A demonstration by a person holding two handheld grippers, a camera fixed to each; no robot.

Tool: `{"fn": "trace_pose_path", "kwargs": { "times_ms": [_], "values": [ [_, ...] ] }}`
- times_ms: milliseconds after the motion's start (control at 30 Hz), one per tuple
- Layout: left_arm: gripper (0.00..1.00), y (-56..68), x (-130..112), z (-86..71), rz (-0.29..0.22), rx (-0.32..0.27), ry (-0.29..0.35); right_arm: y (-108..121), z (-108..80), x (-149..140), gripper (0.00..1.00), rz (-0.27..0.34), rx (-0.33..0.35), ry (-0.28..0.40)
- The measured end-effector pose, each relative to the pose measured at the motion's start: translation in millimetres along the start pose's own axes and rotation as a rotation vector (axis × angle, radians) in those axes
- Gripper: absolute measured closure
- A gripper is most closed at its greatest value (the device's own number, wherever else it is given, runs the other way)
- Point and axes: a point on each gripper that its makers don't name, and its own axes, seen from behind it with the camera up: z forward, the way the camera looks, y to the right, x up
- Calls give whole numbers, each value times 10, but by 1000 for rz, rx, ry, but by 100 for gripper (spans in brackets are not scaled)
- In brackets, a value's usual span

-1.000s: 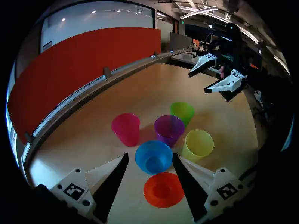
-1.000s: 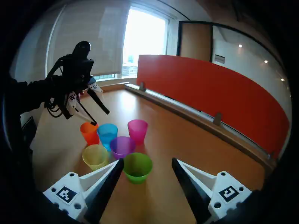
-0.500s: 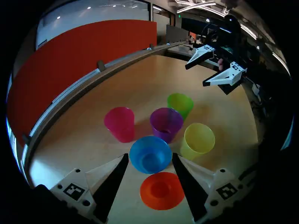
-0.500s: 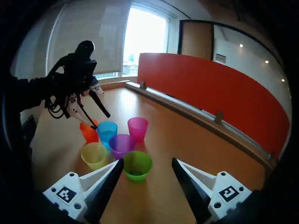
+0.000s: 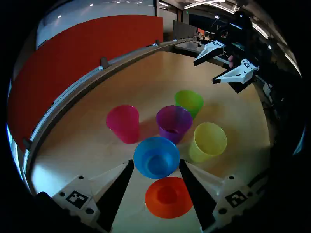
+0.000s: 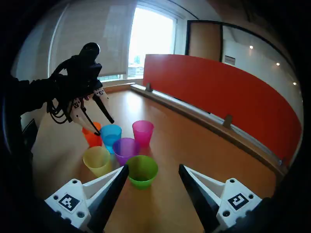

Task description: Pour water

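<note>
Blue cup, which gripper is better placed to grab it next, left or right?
Probably left. The left gripper has the blue cup right between its open fingers; the right gripper faces the green cup, across the cluster.

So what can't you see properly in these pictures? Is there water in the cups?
Water: I cannot tell whether the blue cup or any other holds any; tinted plastic and shadow obscure it.
Orange cup: right gripper view, partly behind the left gripper and the blue cup.
Person's arm: right gripper view, a dark shape against the bright window, no detail.
Green cup: left gripper view, partly behind the purple cup.
</note>
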Motion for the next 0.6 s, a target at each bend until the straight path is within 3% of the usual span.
{"fn": "trace_pose_path", "kwargs": {
  "times_ms": [600],
  "values": [
    [13,15,-56,54,-9,-2,-32,-7,33,-45,0,3,5,-3]
  ]
}}
